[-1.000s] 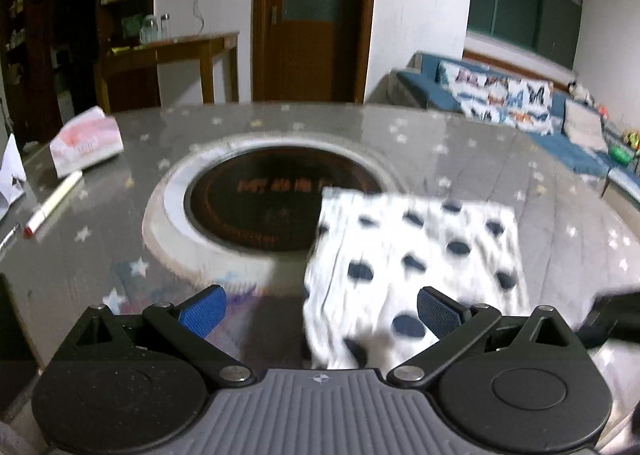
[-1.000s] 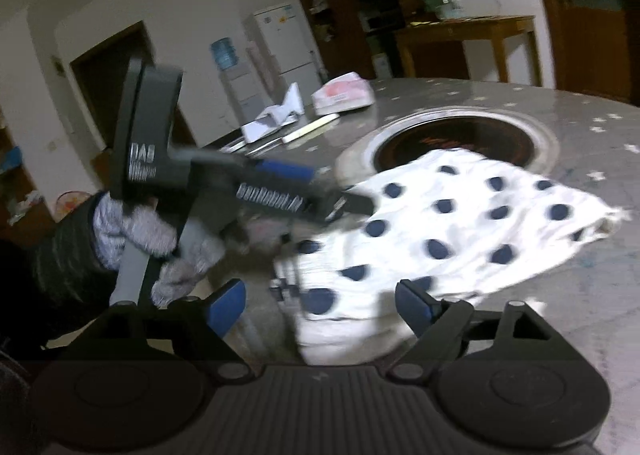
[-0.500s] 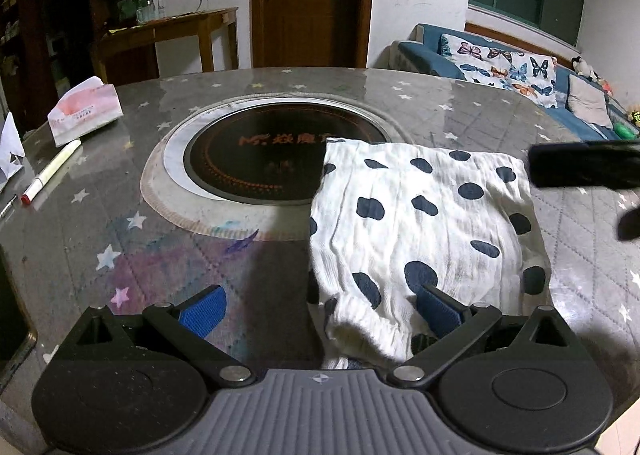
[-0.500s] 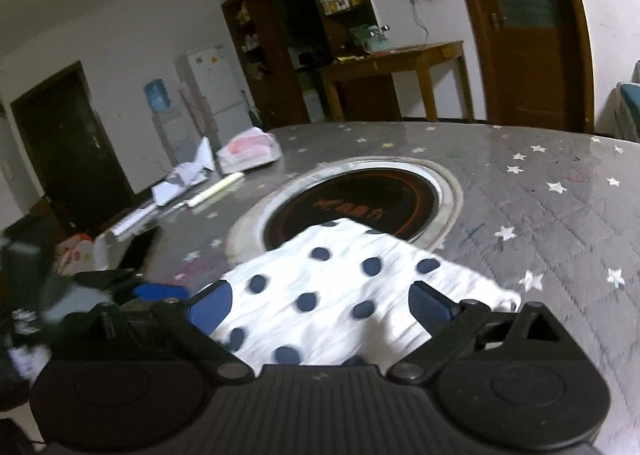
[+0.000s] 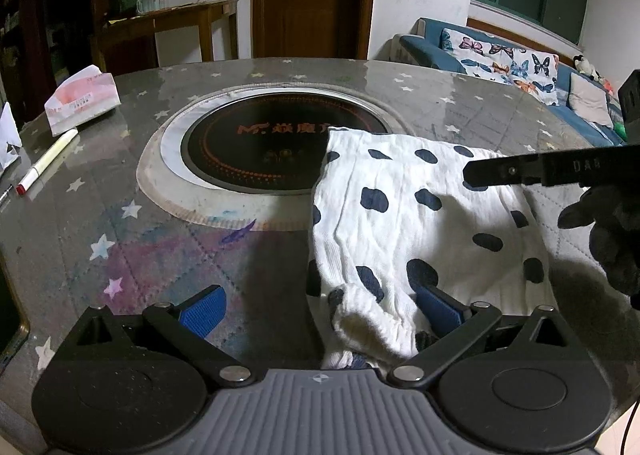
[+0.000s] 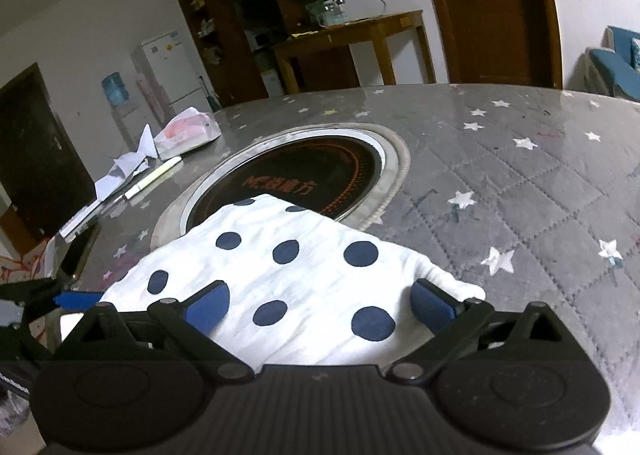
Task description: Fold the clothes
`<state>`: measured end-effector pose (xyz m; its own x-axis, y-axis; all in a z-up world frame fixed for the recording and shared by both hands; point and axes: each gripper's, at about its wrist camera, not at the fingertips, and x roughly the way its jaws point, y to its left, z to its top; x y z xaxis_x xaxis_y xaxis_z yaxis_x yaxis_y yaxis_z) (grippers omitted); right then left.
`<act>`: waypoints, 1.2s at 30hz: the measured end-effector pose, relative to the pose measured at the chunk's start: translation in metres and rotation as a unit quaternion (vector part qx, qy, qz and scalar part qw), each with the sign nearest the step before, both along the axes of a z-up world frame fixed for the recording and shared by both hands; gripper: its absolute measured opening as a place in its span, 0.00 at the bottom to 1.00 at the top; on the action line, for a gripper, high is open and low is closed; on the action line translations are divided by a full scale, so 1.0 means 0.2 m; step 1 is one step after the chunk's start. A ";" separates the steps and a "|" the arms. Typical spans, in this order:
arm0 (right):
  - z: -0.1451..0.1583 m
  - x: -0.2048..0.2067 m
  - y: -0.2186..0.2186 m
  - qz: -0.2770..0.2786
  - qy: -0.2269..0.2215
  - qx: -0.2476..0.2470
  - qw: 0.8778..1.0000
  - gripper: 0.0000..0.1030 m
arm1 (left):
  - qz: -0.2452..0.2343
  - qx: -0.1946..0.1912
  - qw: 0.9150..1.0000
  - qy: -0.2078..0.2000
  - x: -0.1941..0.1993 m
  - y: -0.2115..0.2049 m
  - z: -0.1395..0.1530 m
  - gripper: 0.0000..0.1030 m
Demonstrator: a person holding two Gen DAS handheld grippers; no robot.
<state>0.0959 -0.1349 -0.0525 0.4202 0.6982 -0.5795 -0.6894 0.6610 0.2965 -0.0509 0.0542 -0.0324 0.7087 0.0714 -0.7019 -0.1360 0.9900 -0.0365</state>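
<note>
A white garment with dark blue dots (image 5: 420,223) lies folded on the star-patterned table, its far corner over the round hotplate (image 5: 260,151). My left gripper (image 5: 320,307) is open at the garment's near left edge, with a bunched white cuff (image 5: 368,323) lying loose between its fingers. In the right wrist view the same garment (image 6: 288,267) spreads flat, and my right gripper (image 6: 320,305) hangs open just above its near edge, holding nothing. A gloved hand (image 5: 612,239) holds that tool on the right of the left wrist view.
A pink tissue pack (image 5: 82,99) and a white marker (image 5: 48,159) lie at the table's left. Crumpled paper (image 6: 128,167) and a dark phone (image 6: 76,255) sit near the left edge. A blue sofa (image 5: 500,59) stands beyond the table.
The right gripper swung from beside the left gripper round to the garment's right side. The view over the garment has steadied and it lies flatter. Both grippers stayed open.
</note>
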 end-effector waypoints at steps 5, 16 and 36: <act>0.00 -0.02 0.01 0.008 -0.012 -0.007 1.000 1.00 | 0.001 0.001 1.000 0.001 0.00 0.00 0.00 1.00; -0.02 -0.06 0.03 0.019 -0.049 -0.025 0.998 1.00 | 0.002 -0.001 1.000 0.003 0.00 0.00 0.00 1.00; 0.03 -0.11 0.12 0.033 -0.082 -0.085 0.992 1.00 | 0.002 -0.008 1.000 0.005 0.01 0.01 -0.01 1.00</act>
